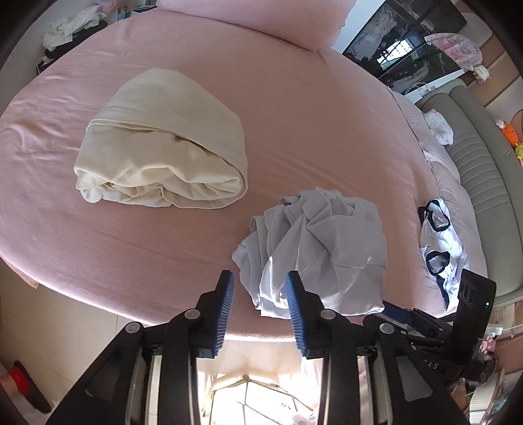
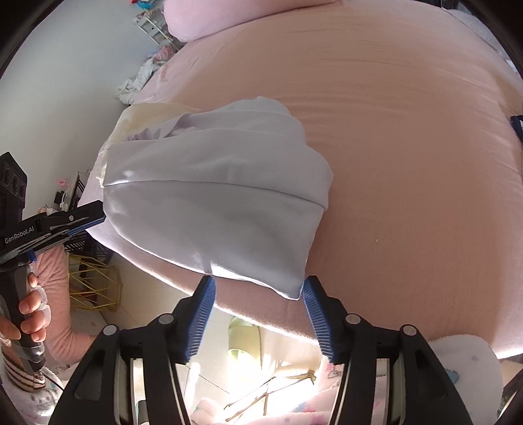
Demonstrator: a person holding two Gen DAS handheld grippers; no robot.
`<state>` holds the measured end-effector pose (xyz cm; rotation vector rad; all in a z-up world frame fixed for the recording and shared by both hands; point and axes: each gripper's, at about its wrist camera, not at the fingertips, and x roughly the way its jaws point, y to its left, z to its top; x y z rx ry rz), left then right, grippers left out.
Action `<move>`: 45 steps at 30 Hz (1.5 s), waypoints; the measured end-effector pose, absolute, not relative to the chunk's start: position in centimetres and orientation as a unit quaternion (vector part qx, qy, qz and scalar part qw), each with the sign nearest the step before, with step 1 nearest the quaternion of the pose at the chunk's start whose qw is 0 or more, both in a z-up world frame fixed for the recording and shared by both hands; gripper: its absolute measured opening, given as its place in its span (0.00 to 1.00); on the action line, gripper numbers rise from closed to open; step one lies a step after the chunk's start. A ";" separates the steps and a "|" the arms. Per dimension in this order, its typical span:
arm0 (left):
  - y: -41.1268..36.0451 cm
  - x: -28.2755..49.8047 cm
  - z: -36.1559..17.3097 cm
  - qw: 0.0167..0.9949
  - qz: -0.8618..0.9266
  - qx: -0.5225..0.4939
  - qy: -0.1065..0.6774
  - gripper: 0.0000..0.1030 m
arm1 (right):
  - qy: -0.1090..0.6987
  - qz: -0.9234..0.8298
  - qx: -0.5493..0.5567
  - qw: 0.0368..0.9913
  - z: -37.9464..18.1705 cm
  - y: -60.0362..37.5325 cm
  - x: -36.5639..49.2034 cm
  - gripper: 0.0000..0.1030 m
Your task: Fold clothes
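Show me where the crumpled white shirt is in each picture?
Left wrist view: the white shirt lies low and right of centre, just beyond the open left gripper.
Right wrist view: it fills the centre-left.
Shared landmark: the pink bedsheet.

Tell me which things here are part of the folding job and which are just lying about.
Job: crumpled white garment, folded cream garment, white garment with dark trim, left gripper, right gripper.
Lying about: pink pillow, plush toys, gold wire basket.
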<state>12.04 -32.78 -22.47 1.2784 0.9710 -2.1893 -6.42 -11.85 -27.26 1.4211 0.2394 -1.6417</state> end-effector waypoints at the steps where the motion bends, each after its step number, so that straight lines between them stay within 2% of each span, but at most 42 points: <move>1: -32.4 11.8 -22.3 0.208 -0.791 0.459 0.347 0.52 | 0.101 -0.673 0.571 0.459 -26.8 -11.7 -6.7 0.59; 7: -31.4 11.0 -21.3 0.194 -0.799 0.462 0.334 0.54 | 0.065 -0.687 0.566 0.452 -24.0 -12.2 -7.5 0.59; 10: -31.5 10.2 -21.3 0.189 -0.797 0.464 0.338 0.54 | 0.039 -0.687 0.573 0.444 -24.5 -13.4 -7.4 0.64; 14: -31.2 9.3 -20.8 0.195 -0.801 0.466 0.322 0.54 | 0.023 -0.688 0.578 0.439 -25.2 -15.4 -7.9 0.65; 25: -28.9 6.2 -20.9 0.197 -0.827 0.476 0.226 0.53 | 0.039 -0.672 0.581 0.458 -27.3 -18.7 -9.7 0.65; 26: -28.5 6.0 -20.9 0.191 -0.833 0.475 0.212 0.51 | 0.031 -0.669 0.584 0.460 -27.5 -18.7 -9.8 0.65; 27: -28.1 5.7 -20.8 0.181 -0.838 0.475 0.197 0.32 | 0.021 -0.667 0.585 0.461 -27.7 -18.7 -10.0 0.65; 29: -27.5 5.1 -20.9 0.168 -0.846 0.478 0.167 0.13 | 0.001 -0.663 0.585 0.467 -28.0 -18.9 -10.2 0.65; 31: -27.6 4.4 -21.3 0.175 -0.839 0.493 0.149 0.13 | -0.014 -0.658 0.581 0.479 -27.8 -19.1 -10.2 0.63; 33: -27.8 3.8 -21.6 0.183 -0.833 0.505 0.135 0.13 | -0.015 -0.650 0.576 0.494 -27.4 -19.4 -10.0 0.50; 38: -31.0 4.4 -22.0 0.228 -0.823 0.499 0.146 0.13 | 0.044 -0.668 0.558 0.490 -26.2 -20.3 -9.4 0.50; 40: -32.7 4.9 -23.1 0.234 -0.810 0.509 0.176 0.14 | 0.055 -0.674 0.555 0.485 -26.0 -20.1 -9.3 0.50; 45: -34.5 5.8 -26.5 0.245 -0.767 0.559 0.198 0.13 | 0.017 -0.654 0.590 0.472 -27.4 -19.7 -9.8 0.50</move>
